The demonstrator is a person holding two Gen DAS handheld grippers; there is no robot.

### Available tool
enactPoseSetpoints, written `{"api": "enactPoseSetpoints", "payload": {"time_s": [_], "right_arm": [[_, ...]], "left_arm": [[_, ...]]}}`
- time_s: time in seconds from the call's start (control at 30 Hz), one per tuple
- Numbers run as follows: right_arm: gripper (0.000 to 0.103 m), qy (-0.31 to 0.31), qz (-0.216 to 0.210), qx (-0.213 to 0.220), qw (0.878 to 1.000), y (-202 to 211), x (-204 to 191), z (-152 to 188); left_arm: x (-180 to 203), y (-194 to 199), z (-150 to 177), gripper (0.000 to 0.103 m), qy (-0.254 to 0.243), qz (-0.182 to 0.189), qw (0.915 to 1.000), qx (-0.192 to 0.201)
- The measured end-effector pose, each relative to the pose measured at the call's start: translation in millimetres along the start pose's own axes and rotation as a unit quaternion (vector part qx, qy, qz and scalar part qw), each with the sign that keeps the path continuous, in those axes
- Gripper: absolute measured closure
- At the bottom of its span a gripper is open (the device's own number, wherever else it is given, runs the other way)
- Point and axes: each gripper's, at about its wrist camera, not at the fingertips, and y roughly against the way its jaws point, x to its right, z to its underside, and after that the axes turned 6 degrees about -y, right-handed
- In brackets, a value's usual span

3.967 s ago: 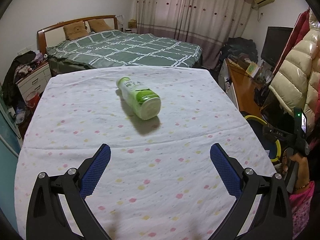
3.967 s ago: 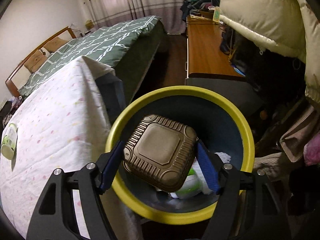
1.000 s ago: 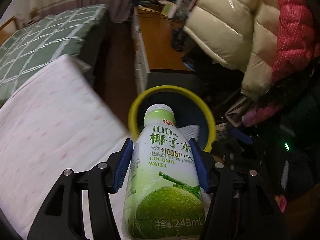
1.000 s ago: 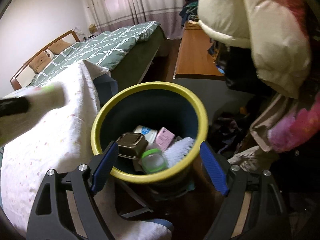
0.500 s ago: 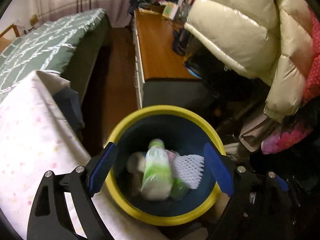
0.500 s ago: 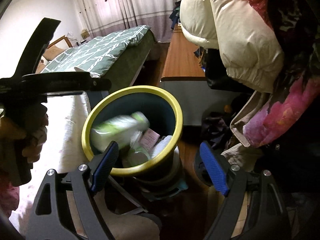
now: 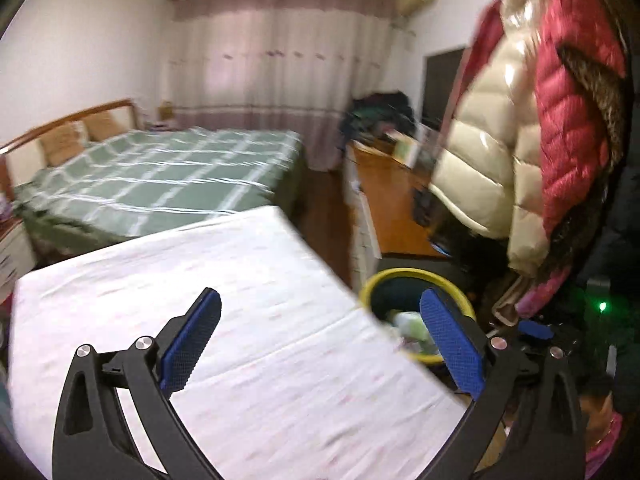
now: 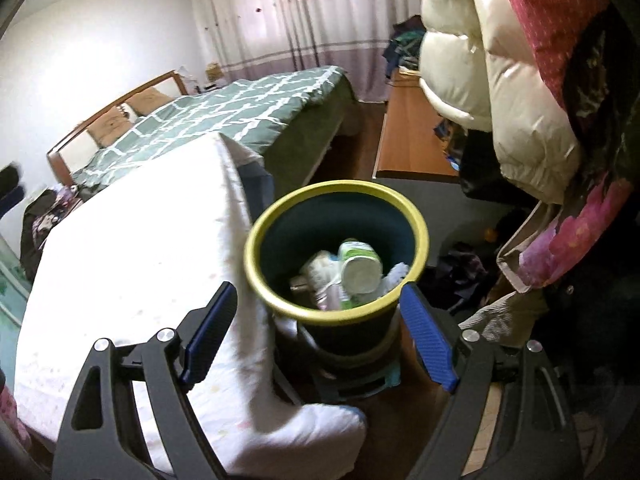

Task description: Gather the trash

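1. The left tongs (image 7: 320,336) are spread wide with nothing between the pads; their jaws have just been opening, and they are held over the near right part of the table (image 7: 200,300). The right tongs (image 8: 316,336) are also held apart and empty, aimed down at the bin (image 8: 256,240).
2. The table, covered with a white dotted cloth, fills the left and near part of both views. No trash is seen on the parts of its top that show, though the left view is blurred by motion and the nearest edge is hidden behind the tongs.
3. The bin, dark with a yellow rim, stands on the floor just beside the table's right edge, below the hanging jackets (image 8: 500,80).
4. Inside the bin the green and white bottle (image 8: 360,268) lies tilted on top of the other trash, its base turned toward the right camera. Pale wrappers and a white net lie around it; a brown box cannot be made out clearly.
5. Judged from this, the collecting is at or near its end: the bottle is in the bin, both tongs are free, and nothing is seen left to pick up.
6. What may remain is a check of the hidden table edges and the floor.
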Motion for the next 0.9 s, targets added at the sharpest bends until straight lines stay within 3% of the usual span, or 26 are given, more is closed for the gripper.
{"api": "enactPoseSetpoints", "payload": {"time_s": [0.17, 0.33, 0.63, 0.9], "right_arm": [[0.023, 0.023, -0.010, 0.017, 1.000, 27, -22, 11], [0.022, 0.051, -0.020, 0.036, 0.998, 50, -49, 21], [0.020, 0.086, -0.036, 0.068, 0.993, 84, -82, 36], [0.019, 0.102, -0.042, 0.077, 0.991, 95, -97, 47]], "left_arm": [[-50, 70, 36, 0.005, 0.029, -0.082, 0.9960, 0.020], [-73, 128, 74, 0.005, 0.055, -0.156, 0.9854, 0.041], [-81, 174, 123, 0.005, 0.088, -0.169, 0.9806, 0.046], [-81, 193, 136, 0.005, 0.101, -0.180, 0.9770, 0.054]]}}
